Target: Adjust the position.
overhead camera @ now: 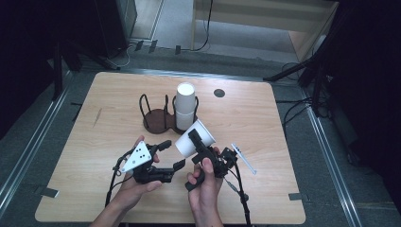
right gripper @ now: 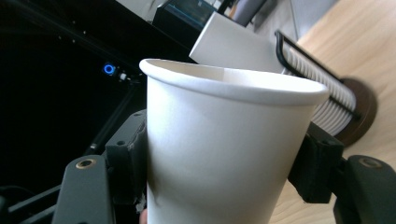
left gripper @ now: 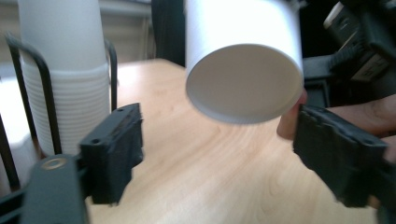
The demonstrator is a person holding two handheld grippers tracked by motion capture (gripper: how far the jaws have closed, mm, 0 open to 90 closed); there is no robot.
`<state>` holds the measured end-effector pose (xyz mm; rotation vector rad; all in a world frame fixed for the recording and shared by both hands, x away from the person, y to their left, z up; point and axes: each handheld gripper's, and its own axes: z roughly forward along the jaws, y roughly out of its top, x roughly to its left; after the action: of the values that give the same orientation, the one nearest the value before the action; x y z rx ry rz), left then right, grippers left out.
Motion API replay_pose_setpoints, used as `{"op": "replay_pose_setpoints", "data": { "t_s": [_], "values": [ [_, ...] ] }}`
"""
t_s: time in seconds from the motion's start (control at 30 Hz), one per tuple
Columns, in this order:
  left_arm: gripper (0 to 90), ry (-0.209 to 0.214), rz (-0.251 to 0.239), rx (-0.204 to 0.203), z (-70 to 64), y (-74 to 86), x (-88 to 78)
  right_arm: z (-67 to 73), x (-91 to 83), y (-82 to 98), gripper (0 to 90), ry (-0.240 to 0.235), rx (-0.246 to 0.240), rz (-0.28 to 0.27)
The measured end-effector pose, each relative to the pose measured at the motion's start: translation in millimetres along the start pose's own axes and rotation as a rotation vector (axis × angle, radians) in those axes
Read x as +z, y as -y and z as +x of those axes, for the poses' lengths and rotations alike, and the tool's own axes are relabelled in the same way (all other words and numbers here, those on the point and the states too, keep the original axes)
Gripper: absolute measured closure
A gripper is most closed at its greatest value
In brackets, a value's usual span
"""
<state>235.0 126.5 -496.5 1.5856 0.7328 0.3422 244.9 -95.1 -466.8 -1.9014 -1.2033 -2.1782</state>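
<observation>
right gripper (overhead camera: 197, 144) clamps a paper cup (overhead camera: 194, 137), lifted and tilted, between its jaws. left gripper (overhead camera: 171, 154) gapes wide just below the cup's base, empty. cup stack (overhead camera: 185, 108) in the rack (overhead camera: 158, 119) beyond; placement not yet done.

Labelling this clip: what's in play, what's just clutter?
In play: cup clamped in the right gripper; cup stack in the rack; left gripper, open, near the cup's base.

Clutter: white pen-like tool by the right hand; black disc at the table's far edge.
</observation>
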Motion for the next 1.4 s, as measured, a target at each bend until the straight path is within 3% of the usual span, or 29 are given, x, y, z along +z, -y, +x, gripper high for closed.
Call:
{"op": "replay_pose_setpoints", "data": {
  "t_s": [0.2, 0.3, 0.53, 1.23, 1.4],
  "values": [
    [13.1, -0.006, 0.028, -0.008, 4.0, -0.8, -2.8, 1.3, -1.4, 1.6, 32.4, 0.03, -0.142, -0.034],
    [10.4, 0.008, 0.054, -0.018, 5.5, -1.3, -4.1, 2.6, -2.5, 1.0, 32.4, 0.016, -0.178, -0.048],
    [3.9, 0.006, 0.097, -0.048, 9.3, -1.2, -6.7, 5.7, -3.8, -0.1, 33.1, 0.055, -0.308, -0.077],
    [0.0, -0.061, 0.122, -0.065, 26.0, 2.1, -27.2, 1.1, -2.5, -6.4, 33.7, 0.107, -0.651, -0.126],
    [0.0, -0.08, 0.114, -0.065, 31.5, 4.1, -37.5, -0.7, -2.8, -8.4, 33.7, 0.128, -0.698, -0.122]
  ]
}}
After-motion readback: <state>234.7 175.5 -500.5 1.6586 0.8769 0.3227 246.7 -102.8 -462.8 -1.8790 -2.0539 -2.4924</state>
